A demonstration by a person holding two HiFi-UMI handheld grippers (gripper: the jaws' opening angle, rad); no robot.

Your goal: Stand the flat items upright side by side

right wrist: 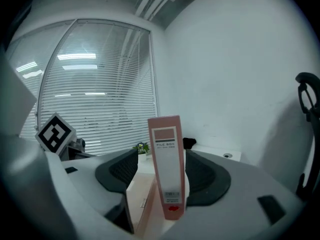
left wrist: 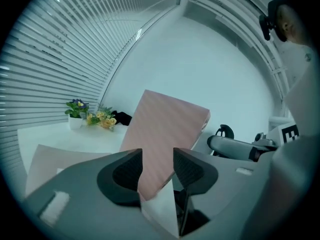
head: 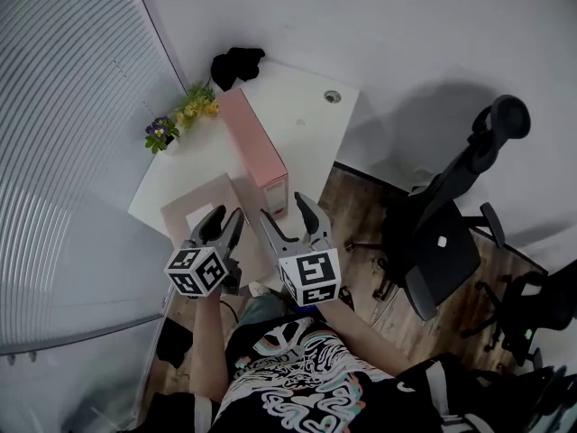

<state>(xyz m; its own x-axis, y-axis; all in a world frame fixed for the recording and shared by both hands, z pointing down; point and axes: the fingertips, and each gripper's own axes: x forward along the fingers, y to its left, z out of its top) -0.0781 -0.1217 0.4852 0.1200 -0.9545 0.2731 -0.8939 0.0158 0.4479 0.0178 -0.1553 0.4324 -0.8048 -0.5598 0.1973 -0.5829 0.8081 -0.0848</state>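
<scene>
**A:** Starting at the left gripper (left wrist: 157,156): spread apart, pinching nothing, only framing the upright file box (left wrist: 165,129) farther ahead.

**B:** Same at the right gripper (right wrist: 161,159): held wide, pads clear of that box's spine, though close to it.

**A:** And farther out?

**B:** Upright box: standing unaided on the white table (head: 311,124), lengthwise. Just beside it, toward the near corner, a flat file box (head: 200,207), lying down, below the left gripper in the head view. Not yet raised; probably next.

**A:** Worth fearing?

**B:** Knocking the standing one over while levering the flat one up, with so little room between. Also shoving the flat one off the near edge, given such closeness to it. Or losing it mid-swing from a shallow corner pinch. No likely danger to the flowers (head: 185,114), well back.
</scene>
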